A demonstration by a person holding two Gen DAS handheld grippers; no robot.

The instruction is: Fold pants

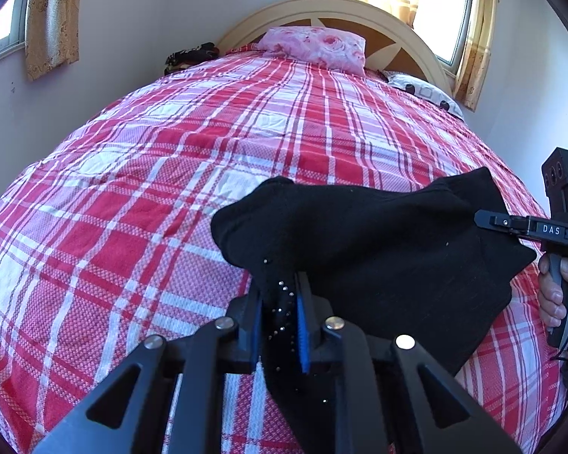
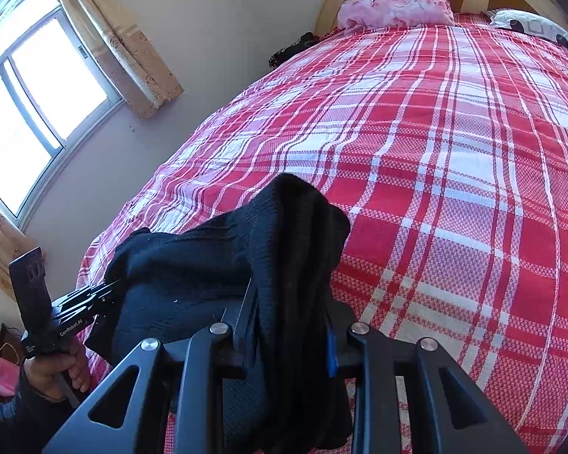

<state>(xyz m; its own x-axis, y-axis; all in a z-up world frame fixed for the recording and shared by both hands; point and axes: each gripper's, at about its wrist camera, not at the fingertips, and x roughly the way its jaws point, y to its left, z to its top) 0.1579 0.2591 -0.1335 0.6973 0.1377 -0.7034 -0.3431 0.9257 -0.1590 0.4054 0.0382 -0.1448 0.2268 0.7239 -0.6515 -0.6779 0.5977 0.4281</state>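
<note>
both tools, left tool point(image 1: 280, 302) and right tool point(image 2: 289, 325), clamp black pants point(image 1: 378, 249) over bed point(image 1: 170, 151)

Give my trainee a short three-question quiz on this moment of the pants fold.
1. True or false: both grippers grip the black pants.
2. What lies under the pants? A) plaid bedspread B) wooden floor C) bare mattress
3. Which pillow sits at the middle of the headboard?

Key: 1 true: the left gripper and the right gripper each pinch cloth. 2 A, the plaid bedspread. 3 the pink floral pillow.
</note>
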